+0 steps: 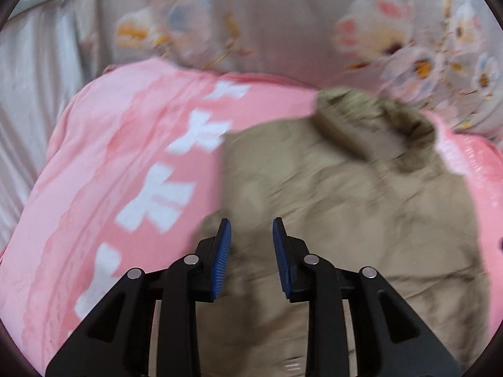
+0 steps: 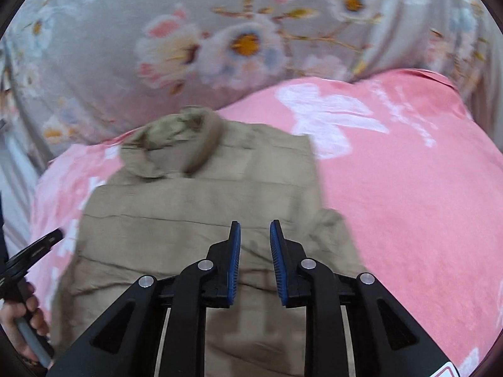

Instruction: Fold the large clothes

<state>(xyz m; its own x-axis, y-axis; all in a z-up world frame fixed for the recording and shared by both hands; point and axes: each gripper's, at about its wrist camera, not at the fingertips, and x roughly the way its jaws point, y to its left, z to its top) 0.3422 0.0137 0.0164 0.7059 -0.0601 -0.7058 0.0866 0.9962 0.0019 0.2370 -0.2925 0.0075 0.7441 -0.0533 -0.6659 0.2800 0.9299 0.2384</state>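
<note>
A large khaki jacket (image 1: 361,194) with a fur-trimmed hood (image 1: 374,122) lies partly folded on a pink blanket (image 1: 119,157). It also shows in the right wrist view (image 2: 195,213), hood (image 2: 176,141) at the far end. My left gripper (image 1: 251,229) is open and empty, just above the jacket's near left part. My right gripper (image 2: 255,231) is open and empty, above the jacket's near right part. The left gripper's tip (image 2: 37,248) and the hand holding it show at the right wrist view's left edge.
The pink blanket (image 2: 408,188) with white bow prints covers the bed. A grey floral quilt (image 2: 188,47) is bunched behind it, also in the left wrist view (image 1: 393,37). Pale fabric (image 1: 28,94) hangs at the far left.
</note>
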